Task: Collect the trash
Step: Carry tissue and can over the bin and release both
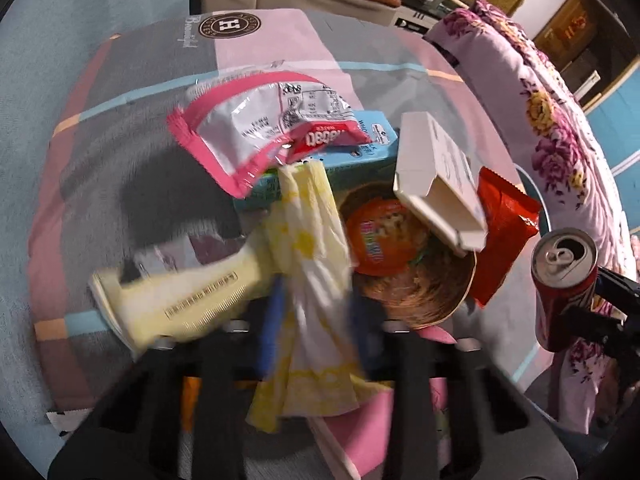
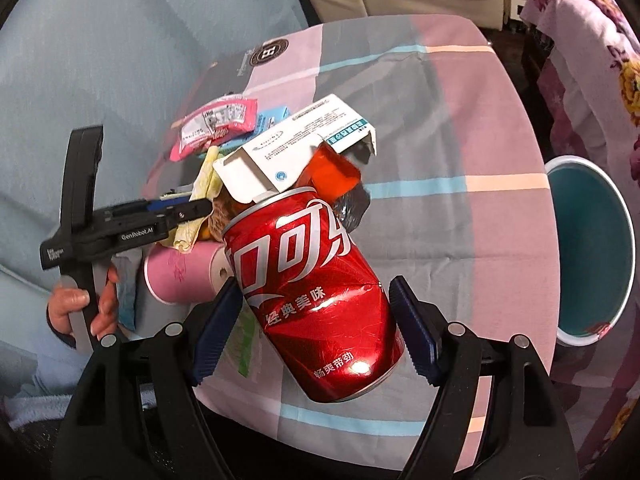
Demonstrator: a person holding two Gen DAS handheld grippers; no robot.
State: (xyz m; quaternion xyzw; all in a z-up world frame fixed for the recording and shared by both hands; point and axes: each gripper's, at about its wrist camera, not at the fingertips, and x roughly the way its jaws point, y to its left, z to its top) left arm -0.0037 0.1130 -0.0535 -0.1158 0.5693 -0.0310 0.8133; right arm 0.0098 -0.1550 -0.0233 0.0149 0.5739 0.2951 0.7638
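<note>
My left gripper [image 1: 315, 310] points down into a heap of trash and is shut on a yellow-and-white paper napkin [image 1: 308, 248], which hangs crumpled between its blue pads. Around the napkin lie a pink-and-white wrapper [image 1: 240, 128], a blue carton [image 1: 360, 156], an open white box [image 1: 440, 184], a brown bowl [image 1: 420, 280] with an orange lid, a red wrapper [image 1: 500, 232] and a pale yellow bottle [image 1: 180, 300]. My right gripper [image 2: 316, 320] is shut on a red cola can [image 2: 320, 288], held tilted above the table beside the heap. The can [image 1: 564, 276] also shows at the right of the left wrist view.
A pink, grey and blue patchwork cloth covers the table [image 2: 440, 120]. A teal bin [image 2: 588, 256] stands off the table's right edge, next to a flowered blanket [image 2: 600, 60]. A pink paper cup [image 2: 180, 276] lies by the heap. A person's hand [image 2: 80, 304] holds the left gripper [image 2: 200, 208].
</note>
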